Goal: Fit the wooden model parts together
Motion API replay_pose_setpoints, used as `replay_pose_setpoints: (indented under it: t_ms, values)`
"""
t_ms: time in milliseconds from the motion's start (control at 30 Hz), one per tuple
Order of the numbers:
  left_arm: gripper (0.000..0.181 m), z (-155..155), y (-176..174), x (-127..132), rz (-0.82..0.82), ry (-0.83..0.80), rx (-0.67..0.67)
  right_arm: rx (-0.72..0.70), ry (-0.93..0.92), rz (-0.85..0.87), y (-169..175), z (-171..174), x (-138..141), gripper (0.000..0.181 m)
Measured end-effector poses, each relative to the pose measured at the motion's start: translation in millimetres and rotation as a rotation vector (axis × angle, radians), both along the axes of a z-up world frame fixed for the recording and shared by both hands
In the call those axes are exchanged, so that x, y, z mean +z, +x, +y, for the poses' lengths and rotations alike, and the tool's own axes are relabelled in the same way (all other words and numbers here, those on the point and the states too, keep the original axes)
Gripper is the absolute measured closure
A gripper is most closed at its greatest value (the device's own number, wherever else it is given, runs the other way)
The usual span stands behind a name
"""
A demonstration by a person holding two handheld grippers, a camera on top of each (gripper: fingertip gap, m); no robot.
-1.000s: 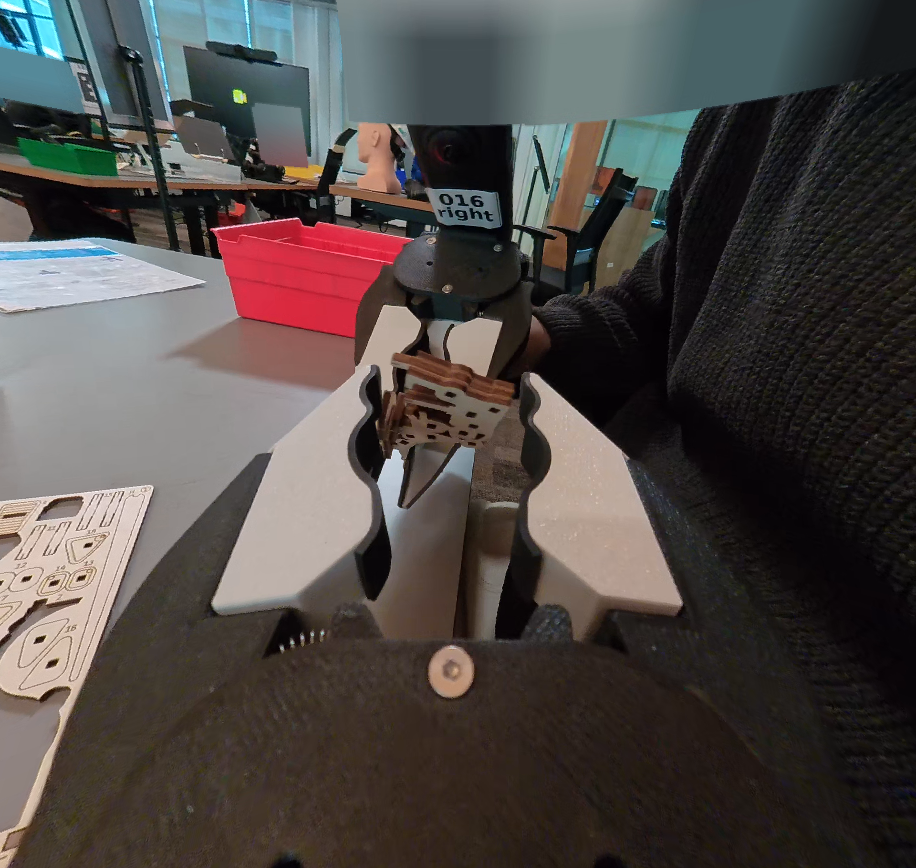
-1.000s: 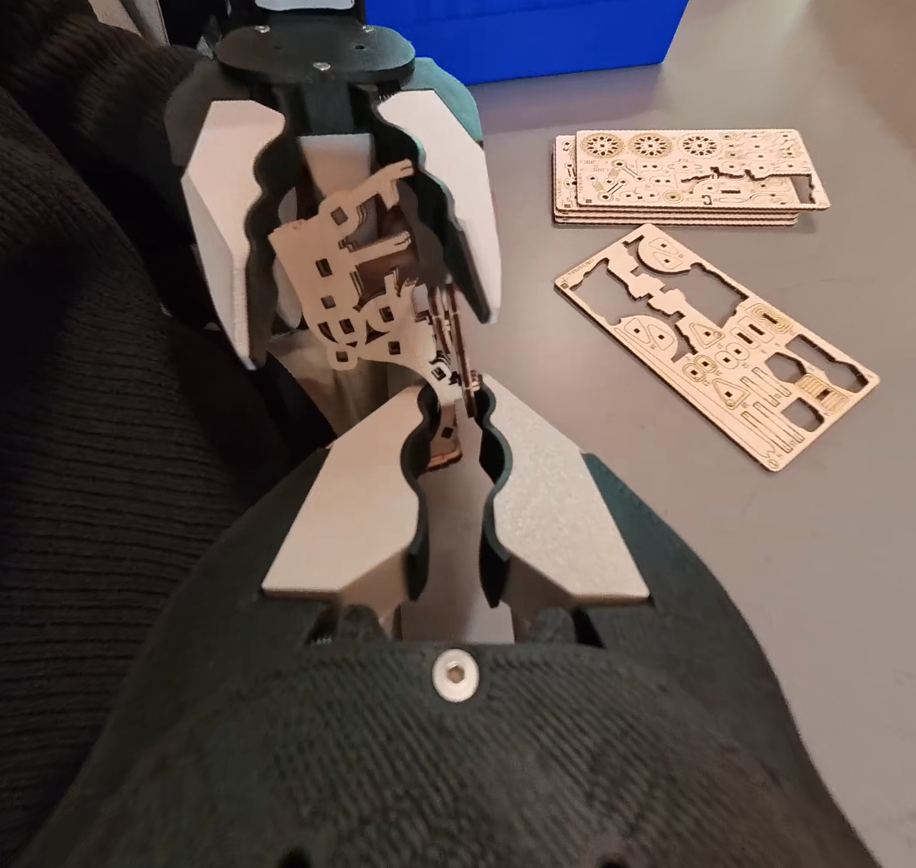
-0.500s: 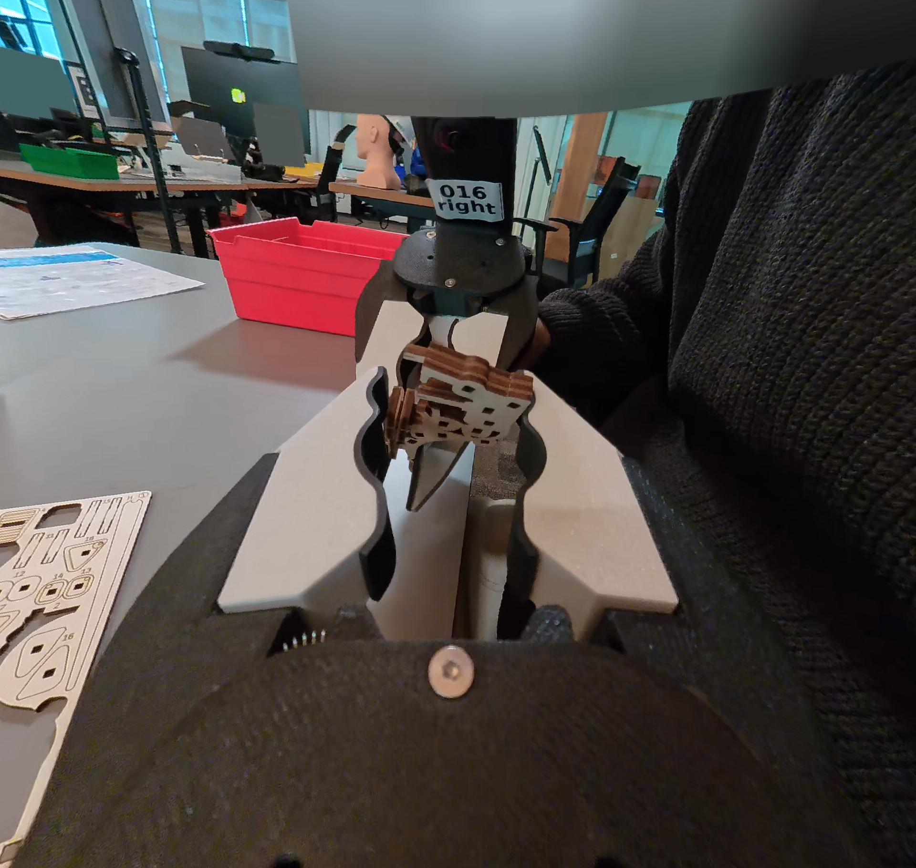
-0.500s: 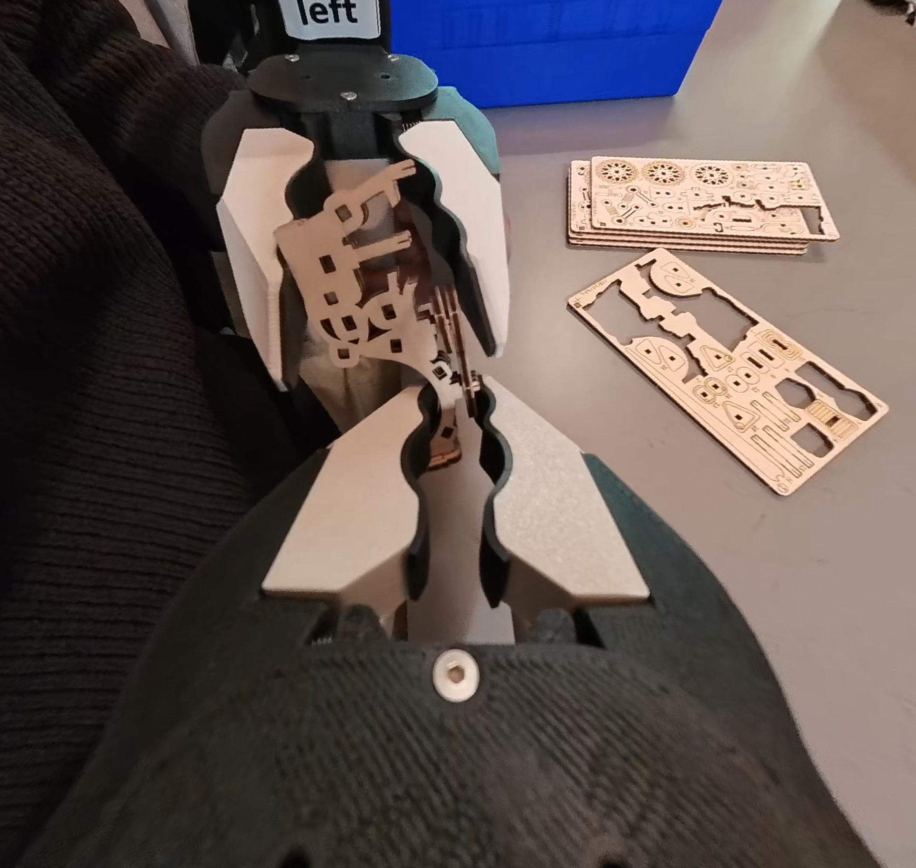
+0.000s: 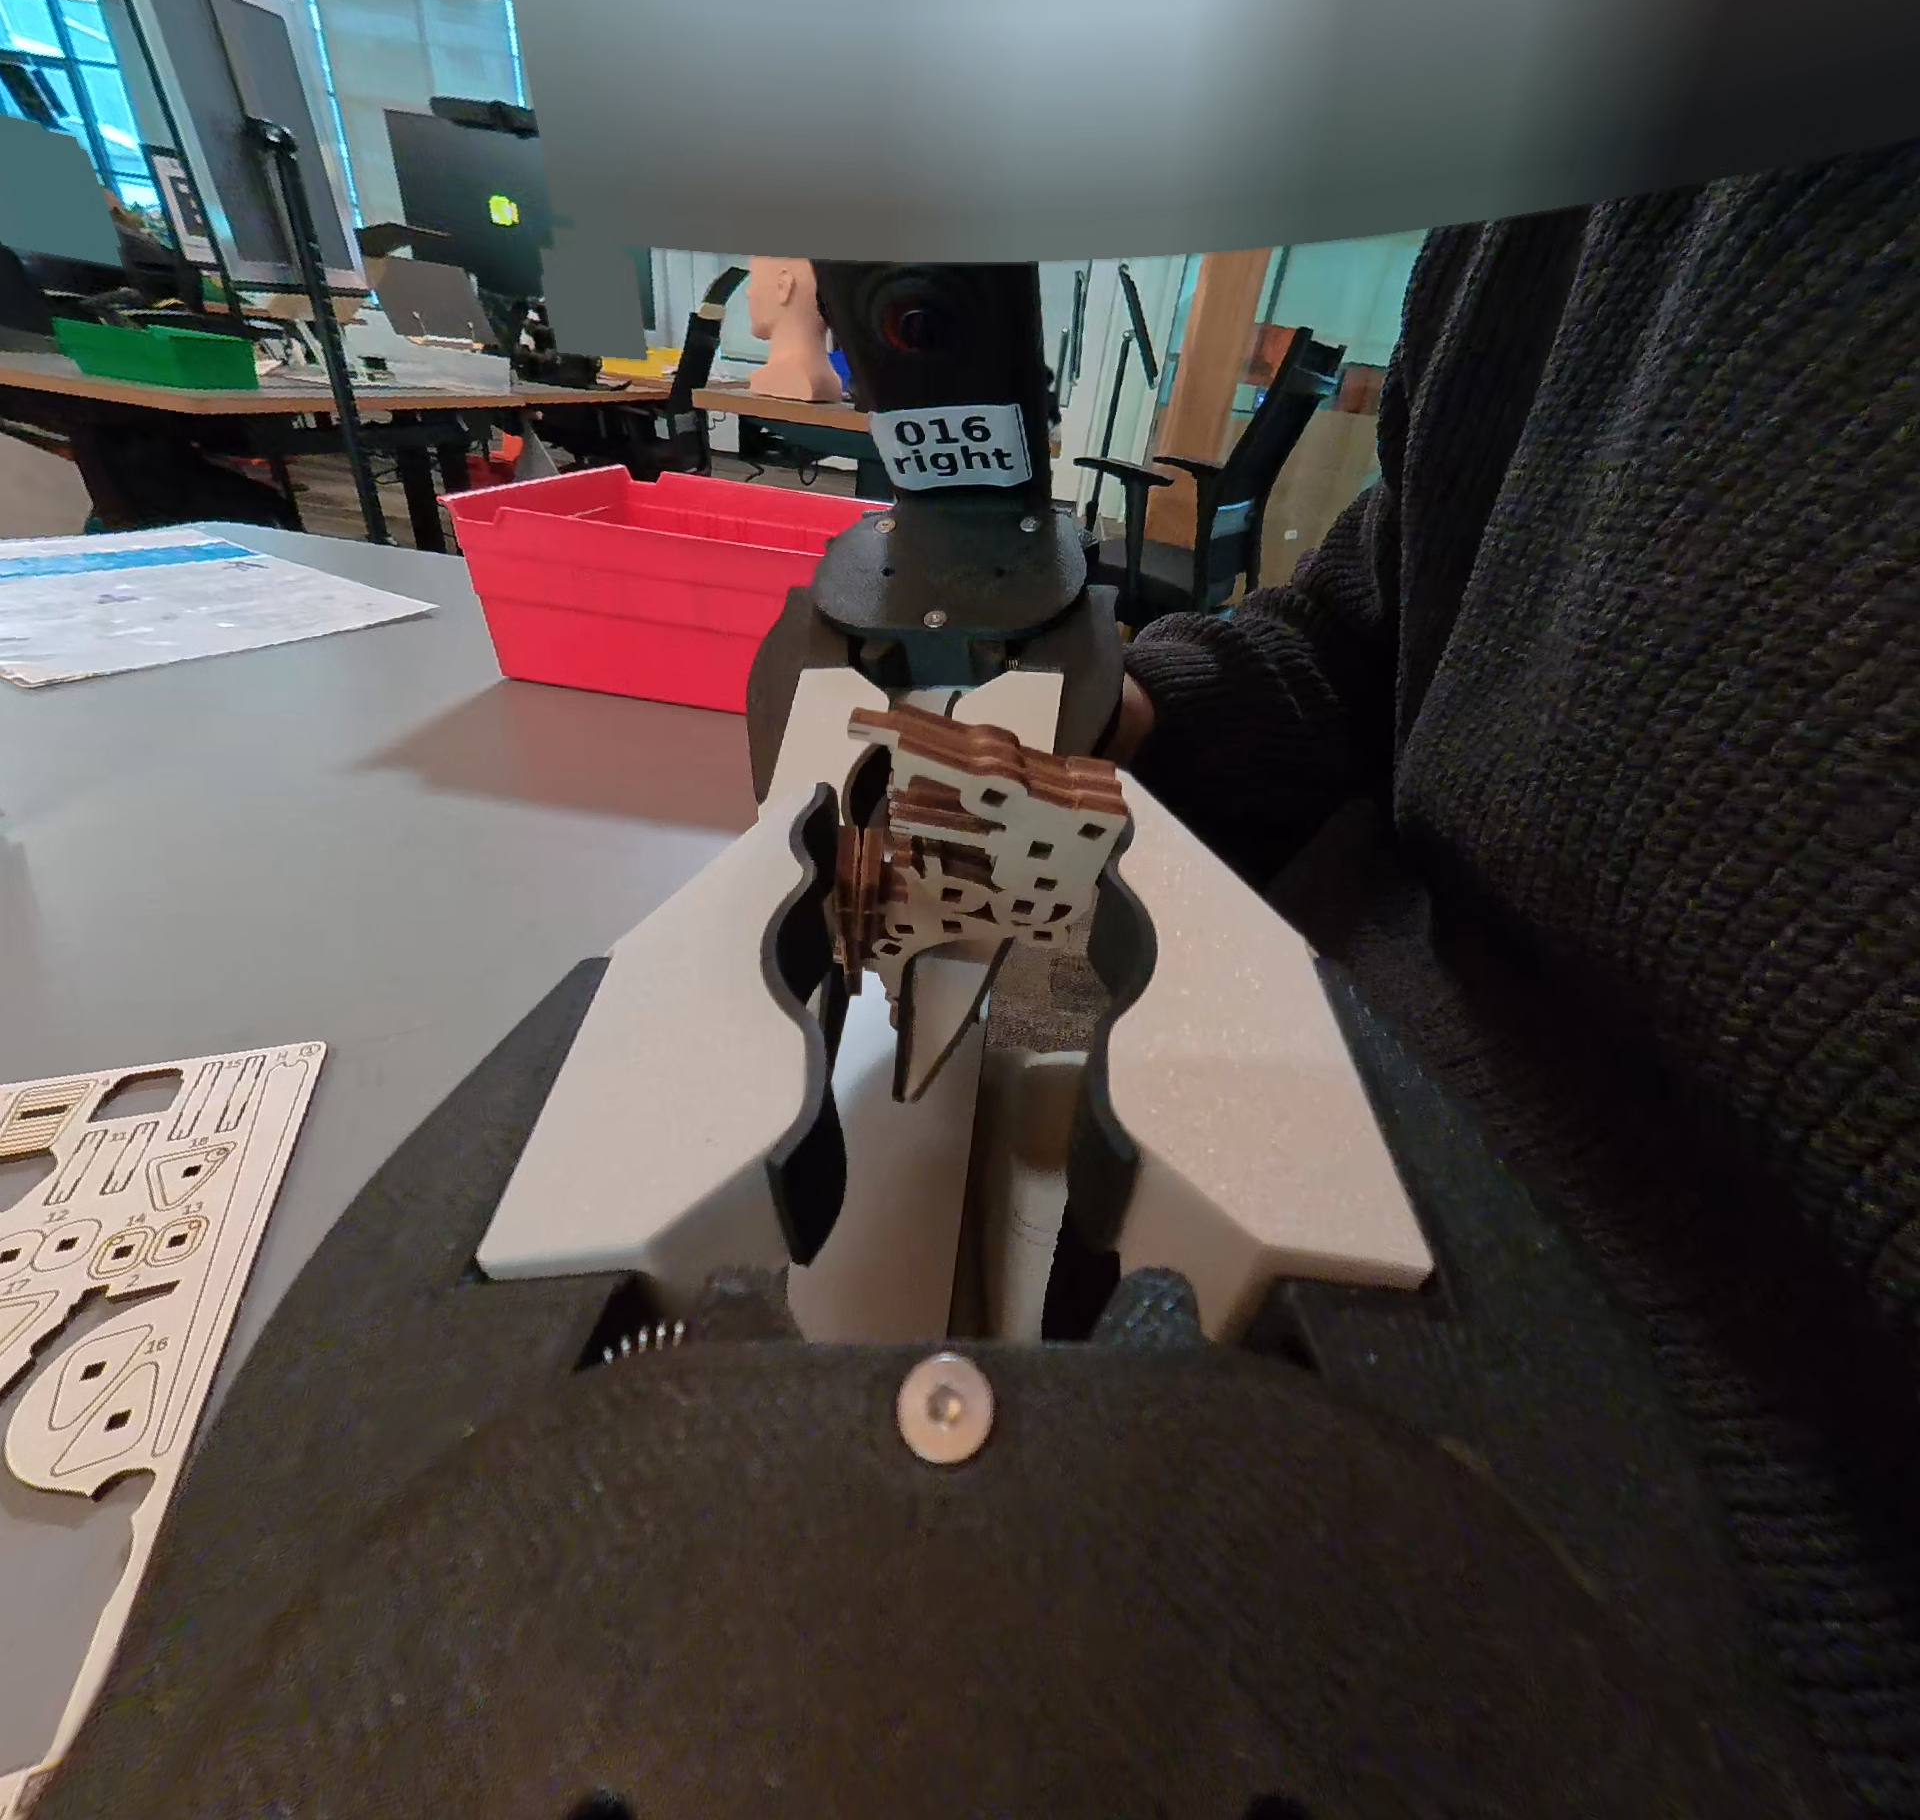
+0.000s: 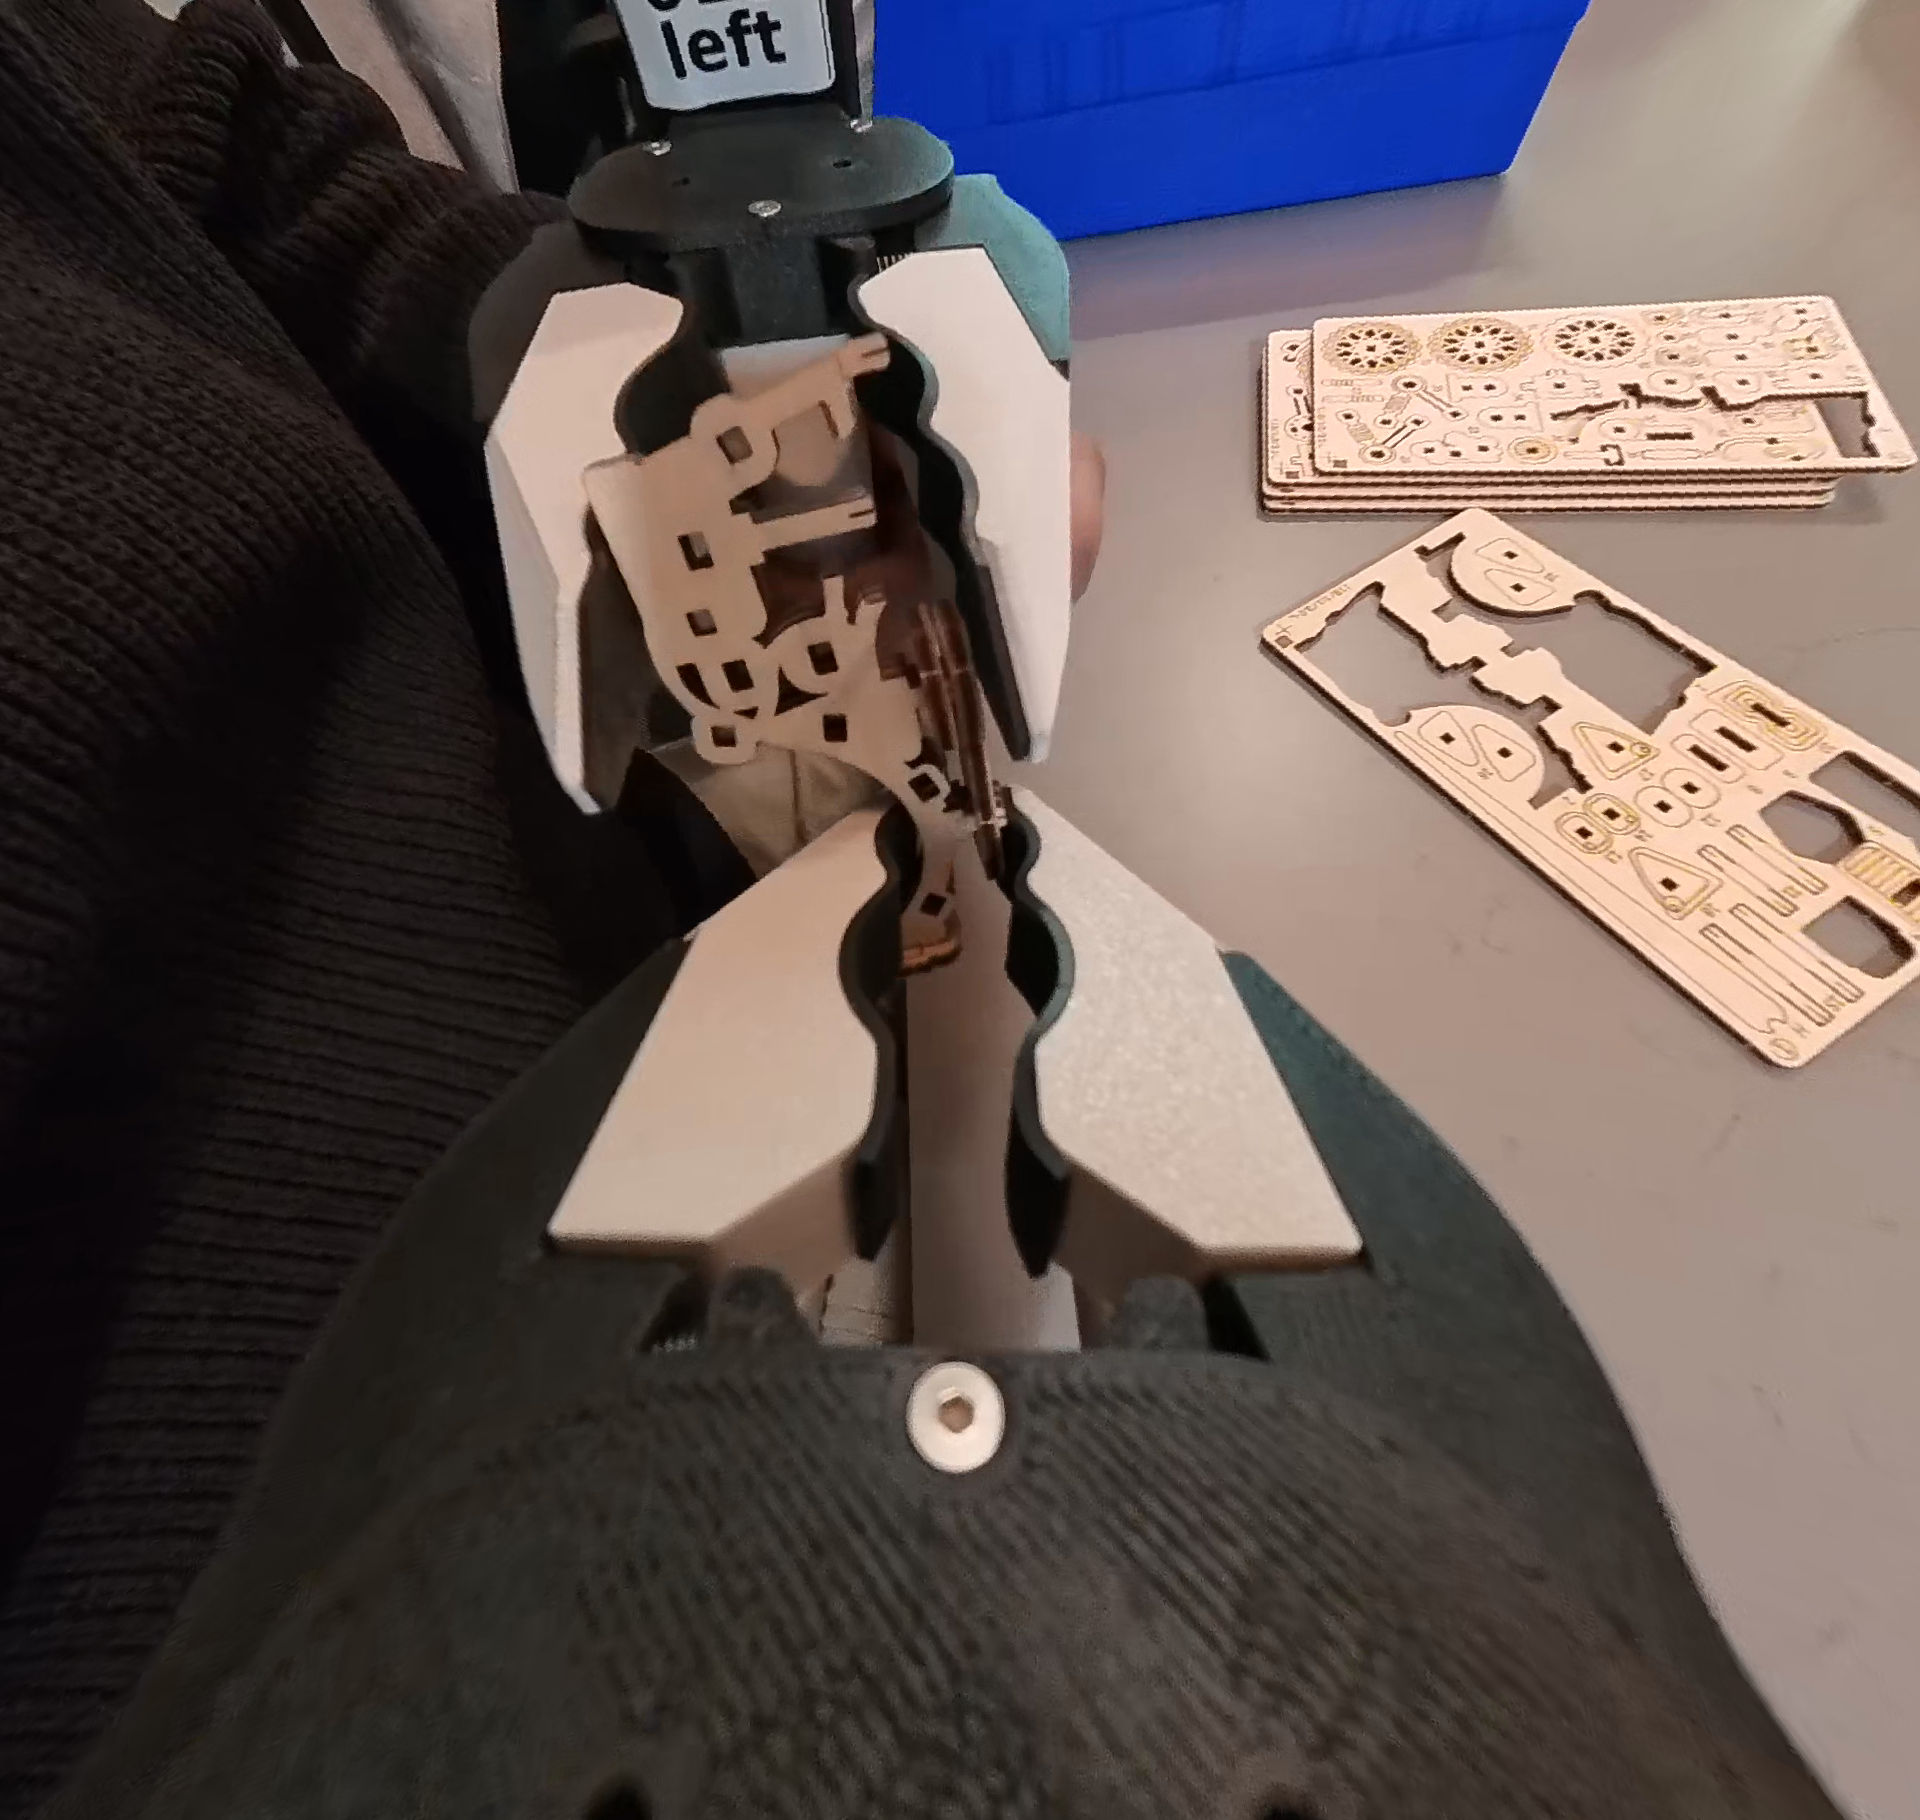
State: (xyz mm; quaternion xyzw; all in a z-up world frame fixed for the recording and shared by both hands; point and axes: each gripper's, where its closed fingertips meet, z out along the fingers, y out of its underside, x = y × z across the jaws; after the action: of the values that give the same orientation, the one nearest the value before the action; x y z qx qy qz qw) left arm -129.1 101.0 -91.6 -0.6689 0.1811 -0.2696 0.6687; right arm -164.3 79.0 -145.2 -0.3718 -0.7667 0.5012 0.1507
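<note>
Left wrist view: we hold the left gripper (image 5: 961, 897) level over the grey table (image 5: 312, 835), its fingers partly apart and closed onto the wooden model assembly (image 5: 987, 856), a stack of laser-cut plywood pieces with square holes; the assembly sits at the fingertips, above the table edge and close to our dark knitted sleeve (image 5: 1610, 731); the right gripper (image 5: 940, 731) faces us from beyond and pinches the far end of the same assembly; a red bin (image 5: 644, 596) stands behind it; a punched-out plywood sheet (image 5: 125, 1251) lies flat at lower left; a printed paper (image 5: 177, 596) lies further off.

Right wrist view: our right gripper (image 6: 951, 835) shows a narrow gap, nipping a thin tail of the assembly (image 6: 769, 607); the left gripper (image 6: 790, 762) clamps the wider body; on the table (image 6: 1558, 1251) to the right lie a partly emptied sheet (image 6: 1621, 783) and a stack of parts sheets (image 6: 1579, 409); a blue bin (image 6: 1226, 66) stands behind.
</note>
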Motion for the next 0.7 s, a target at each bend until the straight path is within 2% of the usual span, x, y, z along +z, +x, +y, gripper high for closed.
replay_pose_setpoints:
  t_ms: [333,400,467,600,700]
  values:
    - [0.134,3,-3,3,-0.045,-0.003,0.02,-0.001,-0.079,-0.023,-1,1,2,0.164]
    - [0.134,4,-7,4,-0.045,0.009,0.04,-0.025,-0.07,-0.021,-4,5,1,0.144]
    - [0.134,5,-14,6,-0.052,0.02,0.073,-0.053,-0.063,-0.017,-7,12,0,0.134]
    - [0.135,8,-28,6,-0.061,0.021,0.133,-0.1,-0.145,0.093,-12,25,24,0.131]
    - [0.135,9,-29,7,-0.069,0.021,0.143,-0.074,-0.236,0.218,-6,27,52,0.144]
